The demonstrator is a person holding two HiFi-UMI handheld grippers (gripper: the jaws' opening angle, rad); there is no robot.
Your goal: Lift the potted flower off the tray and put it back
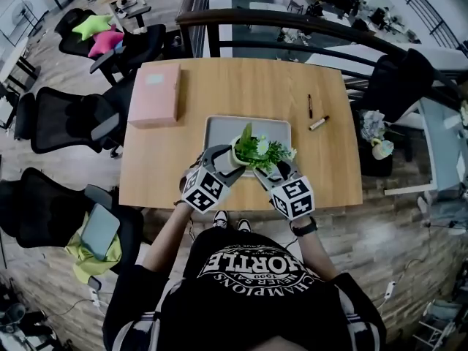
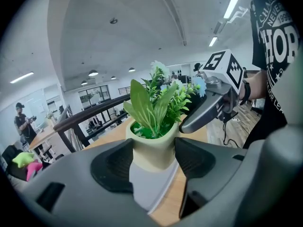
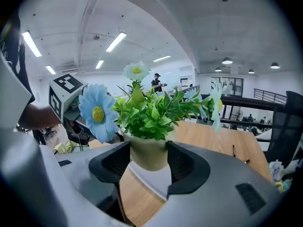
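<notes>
We grip the pot from both sides: left gripper and right gripper each clamp it, jaws wide. It sits over the tray's near edge; we cannot tell whether it touches.

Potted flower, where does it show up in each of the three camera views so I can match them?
Head view: potted flower near centre, at the near edge of the grey tray.
Left gripper view: potted flower at centre, pot low in the picture.
Right gripper view: potted flower at centre, pot low again.
Shared landmark: the grey tray, seen below the pot in both gripper views.
</notes>
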